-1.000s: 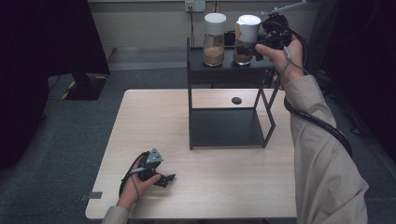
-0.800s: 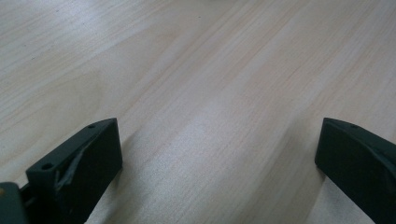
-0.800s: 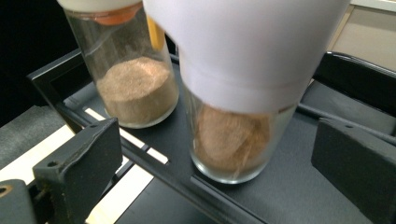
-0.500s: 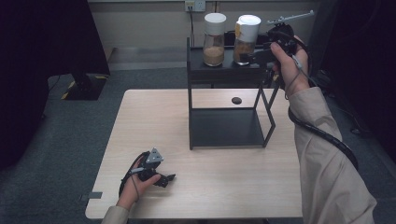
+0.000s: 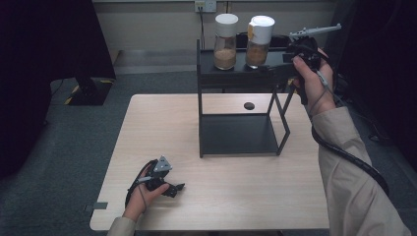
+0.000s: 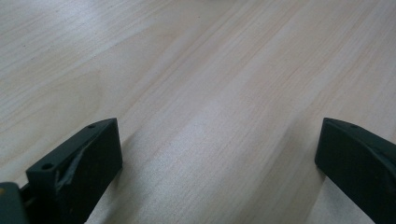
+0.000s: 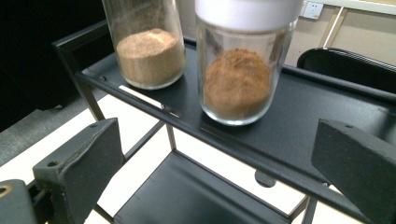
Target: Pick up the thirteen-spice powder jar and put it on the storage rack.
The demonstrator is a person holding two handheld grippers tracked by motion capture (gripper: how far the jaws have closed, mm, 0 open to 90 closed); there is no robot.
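Two jars [image 5: 225, 42] [image 5: 258, 41], one rack [image 5: 238, 135]

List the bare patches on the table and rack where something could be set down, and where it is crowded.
Free: the light wooden table left of the black metal rack, and the rack's lower shelf. Crowded: the top shelf, with two white-lidded glass jars.

Overhead light, even and moderate on the wooden table [image 5: 221, 162]; surroundings at left and right fall to near black. High view soft, low in detail. Broad pale sheen on the tabletop in the left gripper view; soft shadows beside both jaws. Glass jars [image 7: 238, 70] fairly sharp in the right gripper view; jaws blurred at the bottom edge.
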